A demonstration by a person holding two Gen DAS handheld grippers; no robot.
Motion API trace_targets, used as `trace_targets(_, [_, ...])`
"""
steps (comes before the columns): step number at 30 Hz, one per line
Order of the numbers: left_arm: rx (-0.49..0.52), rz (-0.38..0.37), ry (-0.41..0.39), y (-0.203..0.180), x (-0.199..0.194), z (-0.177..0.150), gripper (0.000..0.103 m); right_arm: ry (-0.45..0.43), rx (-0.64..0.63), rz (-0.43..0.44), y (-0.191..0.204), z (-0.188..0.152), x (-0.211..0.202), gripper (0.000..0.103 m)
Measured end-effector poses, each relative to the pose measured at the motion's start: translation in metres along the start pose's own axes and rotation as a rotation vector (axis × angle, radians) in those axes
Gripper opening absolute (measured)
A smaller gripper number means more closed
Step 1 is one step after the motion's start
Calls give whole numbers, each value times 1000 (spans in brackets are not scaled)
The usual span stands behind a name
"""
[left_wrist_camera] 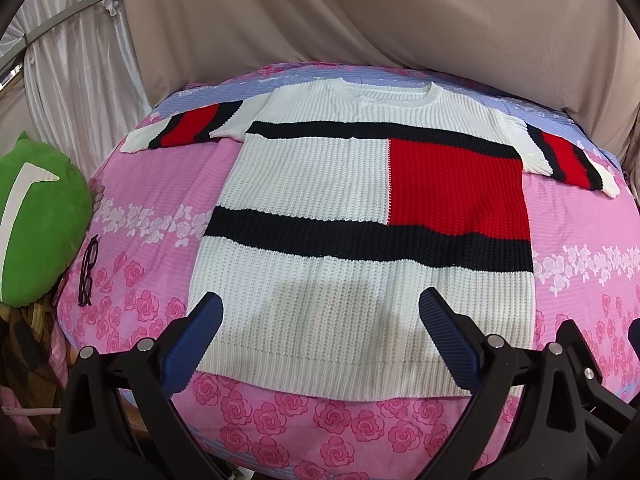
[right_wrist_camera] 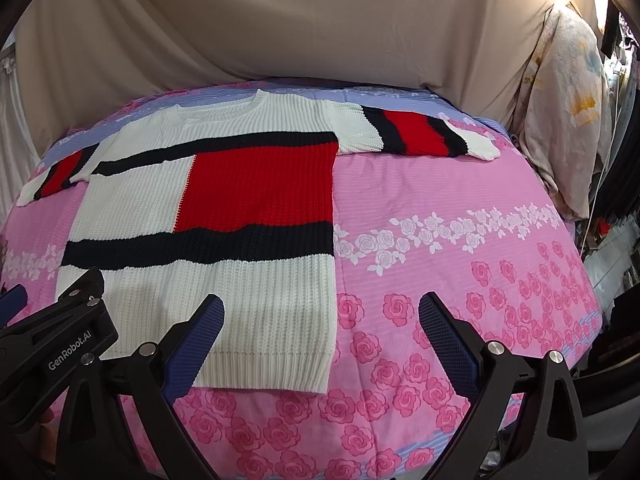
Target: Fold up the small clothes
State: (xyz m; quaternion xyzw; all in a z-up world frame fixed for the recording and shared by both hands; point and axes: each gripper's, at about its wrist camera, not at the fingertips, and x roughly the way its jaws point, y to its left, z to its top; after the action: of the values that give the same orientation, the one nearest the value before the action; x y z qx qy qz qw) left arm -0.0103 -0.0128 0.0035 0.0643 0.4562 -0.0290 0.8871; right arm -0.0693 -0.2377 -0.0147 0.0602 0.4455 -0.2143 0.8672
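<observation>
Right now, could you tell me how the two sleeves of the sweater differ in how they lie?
The left sleeve lies with its cuff on the pink part of the bedsheet; the right sleeve lies along the pink-lavender border. In the left wrist view, the left sleeve runs nearly level and the right sleeve slants down. Both lie flat, spread outward, unfolded, with red and dark bands.

Bare bedspread (right_wrist_camera: 460,200) is lying open toward three o'clock of the sweater (right_wrist_camera: 224,216). Toward nine o'clock, glasses (left_wrist_camera: 88,270) and a green cushion (left_wrist_camera: 36,224) are crowding the edge. Curtain (left_wrist_camera: 360,12) is closing off twelve o'clock.
</observation>
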Motion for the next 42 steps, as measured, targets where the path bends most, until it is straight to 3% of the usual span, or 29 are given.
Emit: trace_targets(42, [3, -1, 9, 1, 8, -1, 94, 10, 0, -4, 0, 1, 3, 97])
